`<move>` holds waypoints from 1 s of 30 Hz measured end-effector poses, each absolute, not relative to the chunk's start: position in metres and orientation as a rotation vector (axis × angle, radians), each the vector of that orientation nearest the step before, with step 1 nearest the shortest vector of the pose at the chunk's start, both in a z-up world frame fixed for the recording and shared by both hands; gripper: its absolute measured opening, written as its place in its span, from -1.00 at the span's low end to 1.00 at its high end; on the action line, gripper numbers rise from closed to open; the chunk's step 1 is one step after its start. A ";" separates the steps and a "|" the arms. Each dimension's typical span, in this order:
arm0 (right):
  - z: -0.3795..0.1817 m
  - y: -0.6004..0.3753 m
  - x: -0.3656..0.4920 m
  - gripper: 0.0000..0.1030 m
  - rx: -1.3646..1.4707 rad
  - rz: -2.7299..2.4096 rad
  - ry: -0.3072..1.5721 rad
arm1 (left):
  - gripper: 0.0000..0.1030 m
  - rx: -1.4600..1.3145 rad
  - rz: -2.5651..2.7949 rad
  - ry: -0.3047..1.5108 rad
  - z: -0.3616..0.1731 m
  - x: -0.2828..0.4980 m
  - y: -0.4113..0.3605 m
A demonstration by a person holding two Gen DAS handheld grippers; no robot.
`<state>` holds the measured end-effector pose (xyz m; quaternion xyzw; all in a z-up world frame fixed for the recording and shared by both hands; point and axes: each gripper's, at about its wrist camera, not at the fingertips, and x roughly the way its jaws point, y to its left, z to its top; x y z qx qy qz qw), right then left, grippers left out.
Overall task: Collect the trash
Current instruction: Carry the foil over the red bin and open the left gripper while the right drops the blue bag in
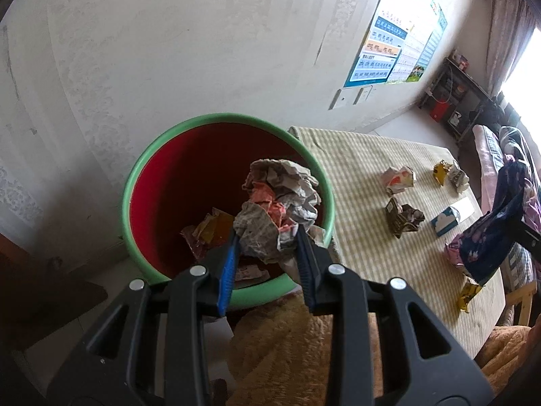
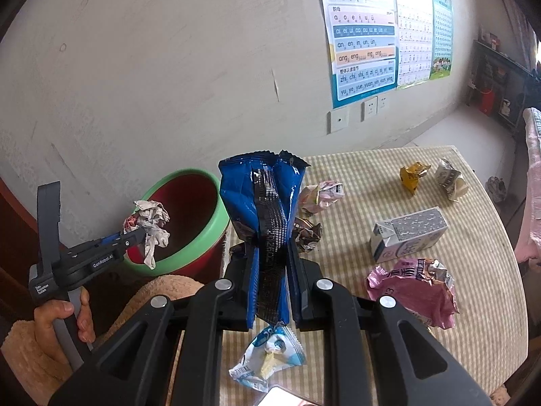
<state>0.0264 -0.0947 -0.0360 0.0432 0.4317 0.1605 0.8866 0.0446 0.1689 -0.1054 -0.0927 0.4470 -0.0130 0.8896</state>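
Note:
My left gripper (image 1: pixel 268 237) is shut on a crumpled grey and red paper ball (image 1: pixel 280 203) and holds it over the mouth of a red bin with a green rim (image 1: pixel 152 155). The bin holds some wrappers (image 1: pixel 209 230). In the right wrist view the left gripper (image 2: pixel 135 233) holds the ball (image 2: pixel 148 226) above the bin (image 2: pixel 199 233). My right gripper (image 2: pixel 270 253) is shut on a blue snack bag (image 2: pixel 263 203), held upright above the striped table (image 2: pixel 473 270).
On the table lie crumpled wrappers (image 2: pixel 323 194), a yellow wrapper (image 2: pixel 412 174), a milk carton (image 2: pixel 409 235), a pink bag (image 2: pixel 412 287) and a light blue wrapper (image 2: pixel 270 355). A wall with posters (image 2: pixel 365 34) stands behind. Shelves (image 2: pixel 500 77) are at far right.

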 end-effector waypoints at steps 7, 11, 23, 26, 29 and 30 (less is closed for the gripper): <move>-0.040 -0.086 0.030 -0.69 0.096 0.350 0.911 | -0.41 -0.201 -0.016 0.933 -0.110 0.045 0.174; -0.043 -0.080 0.032 -0.69 0.092 0.360 0.919 | -0.41 -0.205 -0.008 0.933 -0.111 0.045 0.180; -0.058 -0.035 0.061 -0.67 0.151 0.455 0.966 | -0.41 -0.219 0.057 0.929 -0.113 0.049 0.204; -0.061 -0.014 0.070 -0.67 0.142 0.491 0.976 | -0.41 -0.210 0.070 0.928 -0.114 0.054 0.210; -0.062 0.002 0.081 -0.67 0.142 0.519 0.982 | -0.41 -0.211 0.079 0.927 -0.114 0.060 0.217; -0.062 0.006 0.083 -0.67 0.144 0.526 0.985 | -0.41 -0.210 0.081 0.926 -0.113 0.061 0.218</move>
